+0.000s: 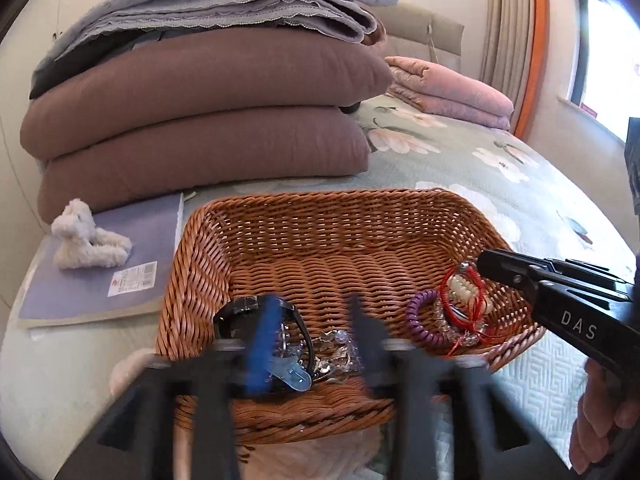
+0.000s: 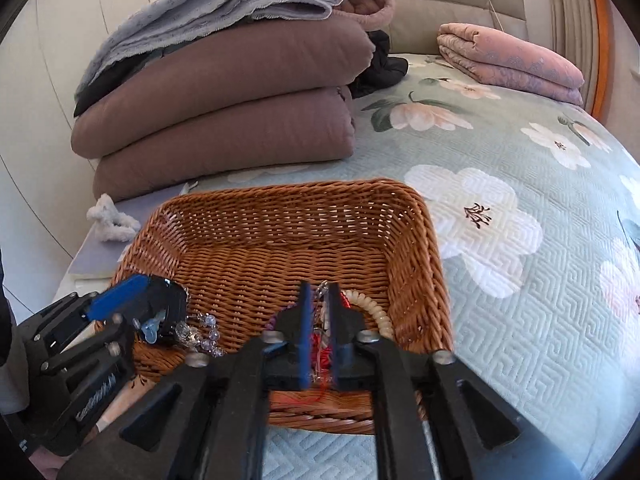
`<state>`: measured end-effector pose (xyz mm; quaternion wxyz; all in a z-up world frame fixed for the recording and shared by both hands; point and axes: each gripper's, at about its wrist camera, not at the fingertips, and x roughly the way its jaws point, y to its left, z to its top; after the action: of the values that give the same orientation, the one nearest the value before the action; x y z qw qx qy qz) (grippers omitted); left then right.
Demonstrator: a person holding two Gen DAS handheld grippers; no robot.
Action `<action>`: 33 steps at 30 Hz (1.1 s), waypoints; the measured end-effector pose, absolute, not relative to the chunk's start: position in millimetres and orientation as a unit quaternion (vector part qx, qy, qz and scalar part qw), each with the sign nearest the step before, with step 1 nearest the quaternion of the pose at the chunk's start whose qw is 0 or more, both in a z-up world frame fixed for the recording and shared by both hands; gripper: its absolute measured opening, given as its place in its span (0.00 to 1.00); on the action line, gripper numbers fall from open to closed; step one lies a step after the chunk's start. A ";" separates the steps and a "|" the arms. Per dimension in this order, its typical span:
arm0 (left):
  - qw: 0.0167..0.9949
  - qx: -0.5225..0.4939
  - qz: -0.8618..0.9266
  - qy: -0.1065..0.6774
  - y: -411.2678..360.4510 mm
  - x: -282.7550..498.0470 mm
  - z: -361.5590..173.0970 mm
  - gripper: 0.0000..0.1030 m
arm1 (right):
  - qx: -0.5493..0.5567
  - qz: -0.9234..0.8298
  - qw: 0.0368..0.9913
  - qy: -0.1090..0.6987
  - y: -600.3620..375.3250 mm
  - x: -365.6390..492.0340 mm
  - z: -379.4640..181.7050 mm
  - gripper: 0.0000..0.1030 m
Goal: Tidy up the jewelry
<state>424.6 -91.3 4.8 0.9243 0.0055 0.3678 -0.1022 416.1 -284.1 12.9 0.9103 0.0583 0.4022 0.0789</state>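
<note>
A brown wicker basket (image 1: 320, 200) (image 2: 280, 192) sits on the bed with jewelry along its near side. My left gripper (image 1: 312, 320) (image 2: 160, 300) hangs over the near left corner, jaws apart. A black bangle (image 1: 240, 308), a clear crystal bead bracelet (image 1: 332, 344) (image 2: 200, 332) and a pale blue piece (image 1: 294, 376) lie under and between its fingers, unpinched. My right gripper (image 2: 320, 312) (image 1: 486, 264) is at the near right corner, jaws slightly apart, with a red cord bracelet (image 1: 464, 292) in the gap. A purple coil band (image 1: 420, 320) and a cream coil band (image 2: 378, 312) lie beside it.
Folded brown quilts (image 1: 200, 120) with grey blankets on top are stacked behind the basket. A lilac notebook (image 1: 120, 264) with a white plush toy (image 1: 88, 240) lies to its left. A folded pink quilt (image 2: 512, 60) sits far right on the floral bedspread (image 2: 520, 240).
</note>
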 end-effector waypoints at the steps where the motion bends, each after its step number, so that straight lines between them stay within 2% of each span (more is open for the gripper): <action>1: 0.926 0.003 -0.103 0.364 -90.1 423.4 6.4 0.54 | 0.060 0.080 0.911 0.400 -286.0 415.9 13.6 0.36; 11: 0.928 -0.001 -0.097 0.360 -74.4 409.7 11.0 0.55 | 0.062 0.081 0.920 0.378 -296.1 400.8 26.6 0.39; 16: 0.931 -0.005 -0.088 0.353 -61.7 388.3 14.5 0.56 | 0.047 0.089 0.925 0.365 -290.3 378.5 31.2 0.52; 29: 0.938 0.015 -0.062 0.341 -53.4 320.0 30.4 0.72 | 0.008 0.060 0.935 0.348 -263.9 303.4 37.4 0.56; 33: 0.942 0.016 -0.054 0.332 -52.6 301.7 39.7 0.72 | 0.005 0.058 0.939 0.338 -262.1 287.5 48.2 0.60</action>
<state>301.7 -52.6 39.7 0.9417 0.0156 0.3317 -0.0544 287.5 -262.1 48.2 0.9392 0.0052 0.3385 0.0580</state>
